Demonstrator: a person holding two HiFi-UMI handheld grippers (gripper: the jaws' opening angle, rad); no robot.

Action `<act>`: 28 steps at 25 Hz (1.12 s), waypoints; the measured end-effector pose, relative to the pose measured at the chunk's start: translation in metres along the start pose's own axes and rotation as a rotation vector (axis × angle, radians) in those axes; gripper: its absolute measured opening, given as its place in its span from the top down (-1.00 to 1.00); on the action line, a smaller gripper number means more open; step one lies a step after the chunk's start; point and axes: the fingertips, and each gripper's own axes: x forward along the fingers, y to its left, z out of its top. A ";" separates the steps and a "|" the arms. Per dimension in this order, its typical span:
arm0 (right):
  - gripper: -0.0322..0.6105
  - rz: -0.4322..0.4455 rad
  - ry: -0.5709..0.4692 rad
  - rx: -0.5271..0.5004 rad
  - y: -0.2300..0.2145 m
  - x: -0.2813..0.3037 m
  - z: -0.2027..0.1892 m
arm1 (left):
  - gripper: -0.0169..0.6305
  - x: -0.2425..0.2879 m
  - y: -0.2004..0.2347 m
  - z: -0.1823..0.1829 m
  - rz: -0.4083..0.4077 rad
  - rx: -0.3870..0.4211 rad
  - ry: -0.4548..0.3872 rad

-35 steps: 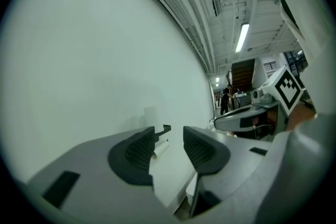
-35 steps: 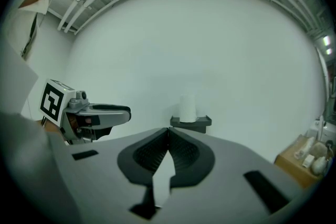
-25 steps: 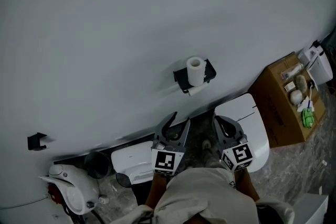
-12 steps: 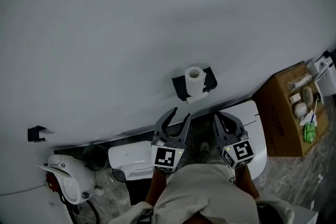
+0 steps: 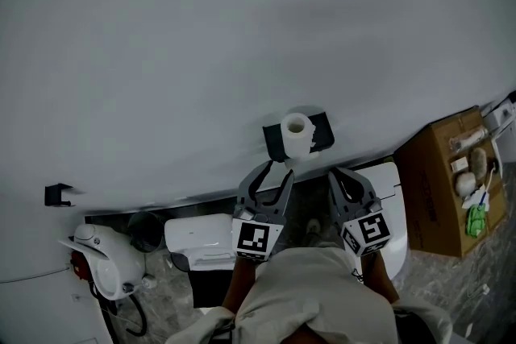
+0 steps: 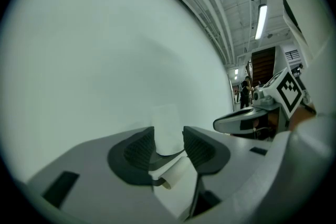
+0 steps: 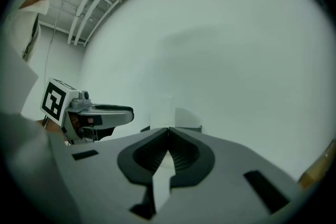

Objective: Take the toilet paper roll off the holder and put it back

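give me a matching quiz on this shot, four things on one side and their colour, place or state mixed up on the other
Things:
1. roll
2. box
3. hook
4. right tongs

Colour, place or state:
a. brown, at the far right of the head view
b. jaws together
c. white, upright on the black holder
d. black, at the far left of the head view

Pairs: 1-c, 2-a, 3-d, 4-b

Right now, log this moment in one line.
roll: on holder | left gripper: jaws apart, empty, short of roll | right gripper: shut, empty
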 end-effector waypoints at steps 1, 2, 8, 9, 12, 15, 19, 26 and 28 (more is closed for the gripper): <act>0.91 0.007 -0.001 0.000 -0.002 0.002 0.000 | 0.40 0.002 0.000 -0.001 0.003 0.000 0.005; 0.91 0.013 -0.001 -0.001 -0.004 0.003 0.001 | 0.40 0.005 0.000 -0.001 0.007 0.000 0.008; 0.91 0.048 0.007 0.000 -0.016 0.015 0.001 | 0.39 0.019 0.003 0.001 0.036 -0.001 0.017; 0.91 0.055 0.006 0.000 -0.018 0.017 0.001 | 0.39 0.021 0.004 0.000 0.041 -0.002 0.019; 0.91 0.076 0.004 -0.001 -0.022 0.022 0.000 | 0.35 0.027 0.005 -0.002 0.051 -0.011 0.026; 0.91 0.090 0.004 -0.001 -0.026 0.027 0.001 | 0.27 0.034 0.005 0.000 0.055 -0.015 0.028; 0.91 0.108 0.002 0.005 -0.030 0.034 0.004 | 0.17 0.041 0.006 0.000 0.059 -0.028 0.031; 0.91 0.134 0.004 0.008 -0.038 0.040 0.003 | 0.04 0.052 0.004 -0.001 0.059 -0.035 0.050; 0.91 0.140 0.004 0.009 -0.040 0.042 0.003 | 0.02 0.056 0.003 -0.002 0.059 -0.033 0.056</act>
